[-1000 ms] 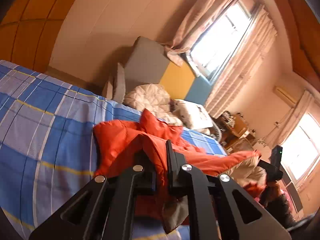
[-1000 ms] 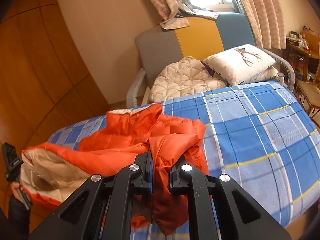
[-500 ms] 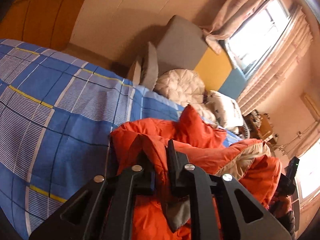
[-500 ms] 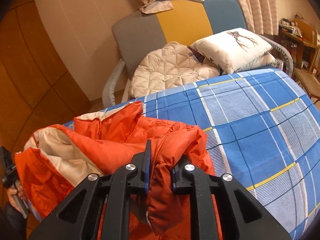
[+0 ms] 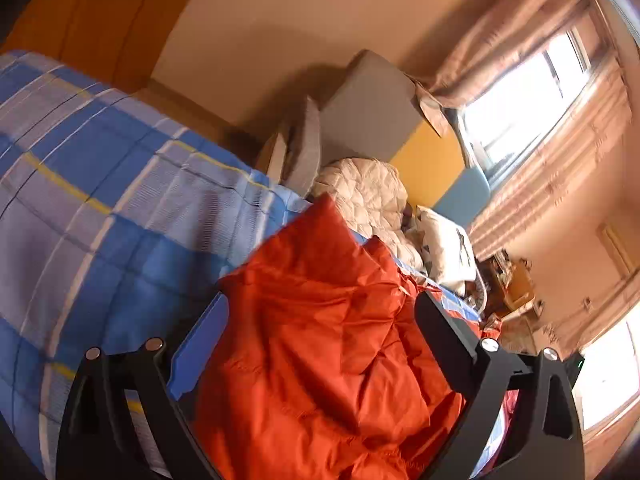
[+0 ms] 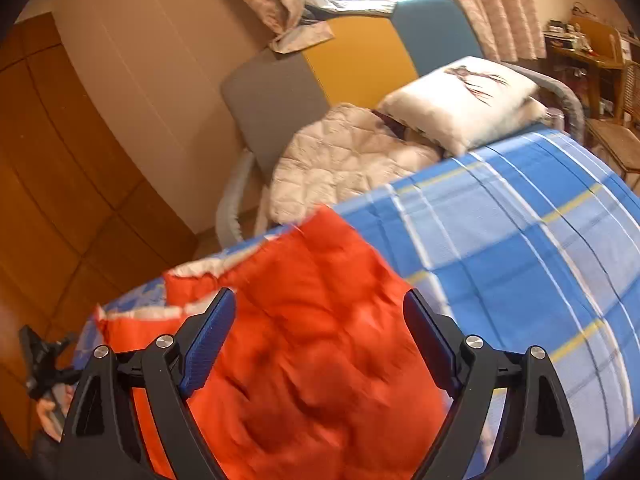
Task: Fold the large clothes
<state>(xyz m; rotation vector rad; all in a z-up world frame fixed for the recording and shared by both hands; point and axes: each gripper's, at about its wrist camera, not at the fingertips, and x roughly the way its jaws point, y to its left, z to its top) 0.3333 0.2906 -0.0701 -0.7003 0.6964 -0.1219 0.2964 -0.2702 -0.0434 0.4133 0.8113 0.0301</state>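
Left gripper (image 5: pixel 320 312): jaws wide apart, nothing between them held, only hovering over the jacket (image 5: pixel 320 352). Right gripper (image 6: pixel 320 308): jaws equally wide, also empty, above the same jacket (image 6: pixel 312 344). Not possible to tell whether any finger touches the cloth.

Jacket: orange, padded, lying in a loose heap on the bed (image 6: pixel 520 232), close to the near edge and toward the left side as the right view shows it; pale lining showing at the far-left part of the heap. Beyond the far edge, a chair with a quilt (image 6: pixel 340 168) and a pillow (image 6: pixel 464 100).

Risks from here, as judgement only:
- Puffy filling likely to spring back; fold possibly opening again with no grip on it.
- Slippery shell near the bed edge; possible slide of the heap down off the bed under its own weight, or from a light push of a descending finger.
- Uneven layers under the top panel; next pinch perhaps catching only one layer, or too many, giving a crooked fold.
- Both grippers close together over one spot; danger of collision at the next grasp.
- Right view blurred, so exact outline of the jacket uncertain.
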